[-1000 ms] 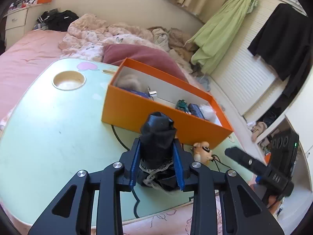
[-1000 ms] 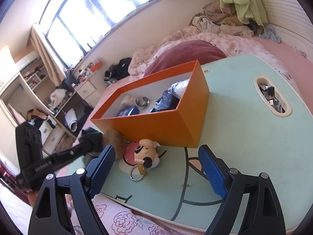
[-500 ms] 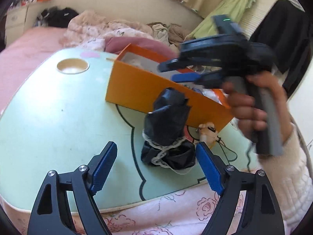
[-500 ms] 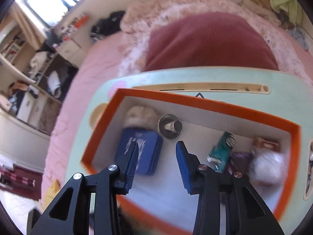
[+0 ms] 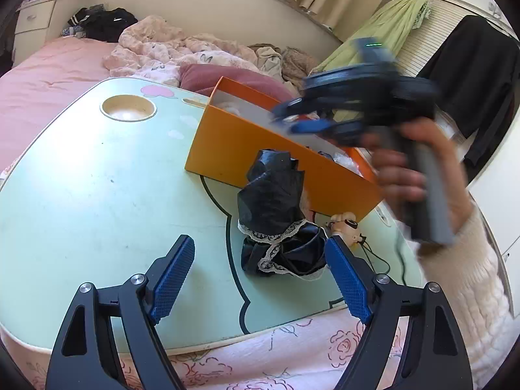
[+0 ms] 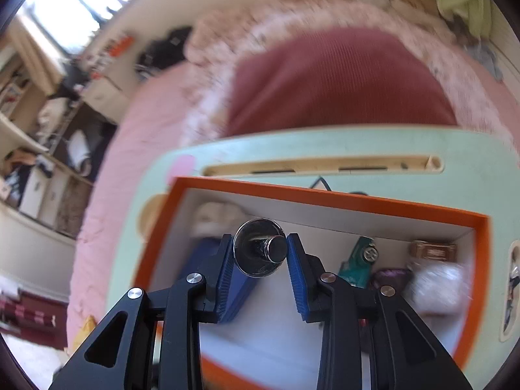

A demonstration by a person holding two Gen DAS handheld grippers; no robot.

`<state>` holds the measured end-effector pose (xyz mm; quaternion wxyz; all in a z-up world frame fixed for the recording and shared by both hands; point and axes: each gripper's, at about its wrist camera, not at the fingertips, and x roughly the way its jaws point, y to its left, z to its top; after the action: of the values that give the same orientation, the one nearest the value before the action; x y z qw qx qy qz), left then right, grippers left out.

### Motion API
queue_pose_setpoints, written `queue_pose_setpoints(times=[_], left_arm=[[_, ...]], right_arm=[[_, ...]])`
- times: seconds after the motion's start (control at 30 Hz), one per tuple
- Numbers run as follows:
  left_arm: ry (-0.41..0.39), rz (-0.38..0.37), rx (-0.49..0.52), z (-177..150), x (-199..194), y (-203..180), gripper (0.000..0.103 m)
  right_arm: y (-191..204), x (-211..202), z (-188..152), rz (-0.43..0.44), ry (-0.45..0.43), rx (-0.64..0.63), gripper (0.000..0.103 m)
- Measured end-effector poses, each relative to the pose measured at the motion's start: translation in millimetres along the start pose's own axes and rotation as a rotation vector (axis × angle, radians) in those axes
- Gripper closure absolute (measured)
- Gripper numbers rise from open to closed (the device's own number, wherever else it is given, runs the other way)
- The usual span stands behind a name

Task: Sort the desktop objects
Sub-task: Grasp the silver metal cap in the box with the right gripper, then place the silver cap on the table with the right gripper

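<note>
An orange box (image 5: 247, 149) stands on the pale green lap table (image 5: 97, 188). A black lace-trimmed pouch (image 5: 276, 214) lies in front of it, between the spread fingers of my left gripper (image 5: 260, 279), which is open and empty. A small plush keychain (image 5: 346, 224) lies right of the pouch. My right gripper (image 6: 260, 253) is over the box (image 6: 325, 198) and shut on a shiny metal disc with a knob (image 6: 260, 252). It also shows blurred in the left wrist view (image 5: 312, 123).
Inside the box lie a blue case (image 6: 201, 260), a teal toy car (image 6: 360, 256), a brown item (image 6: 432, 250), a white wad (image 6: 438, 282) and a beige fluffy item (image 6: 214, 214). The table has a cup recess (image 5: 128, 109) and a slot (image 6: 321, 165). Bedding surrounds it.
My left gripper let go of the black pouch, opened and drew back. My right gripper moved over the box and closed on the metal disc.
</note>
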<state>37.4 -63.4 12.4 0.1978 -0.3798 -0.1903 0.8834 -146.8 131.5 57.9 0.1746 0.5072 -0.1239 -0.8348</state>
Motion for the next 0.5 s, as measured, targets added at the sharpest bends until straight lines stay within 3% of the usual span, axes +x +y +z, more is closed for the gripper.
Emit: queue_pose_setpoints(times=[0.1,0.2,0.33,0.43,0.5], left_arm=[[-0.001,-0.003,-0.004,0.7,0.3,1.2,0.021],[-0.002,-0.011,-0.011,1.0,-1.4,1.8,0.021],[-0.055,-0.019,-0.013,2.8,-11.4,1.9,0.021],[-0.077,-0.012,-0.010,6.2,-14.3,0.8,0.021],[-0.069,-0.009,-0.009,8.6,-11.0,-0.4,0.021]], right_arm=[[1.7,-56.5,-28.9,0.089,-0.079,-0.068,0.072],[6.2,-73.8,-62.5,0.131,-0.047,-0.153,0.071],[4.3,-50.1,-103.4,0.124,0.023,-0.231,0.071],[4.9,-27.5,-116.2,0.032,0.020,-0.249,0.071],[1.0,-26.7,-119.7,0.060,-0.002,-0.244,0.071]])
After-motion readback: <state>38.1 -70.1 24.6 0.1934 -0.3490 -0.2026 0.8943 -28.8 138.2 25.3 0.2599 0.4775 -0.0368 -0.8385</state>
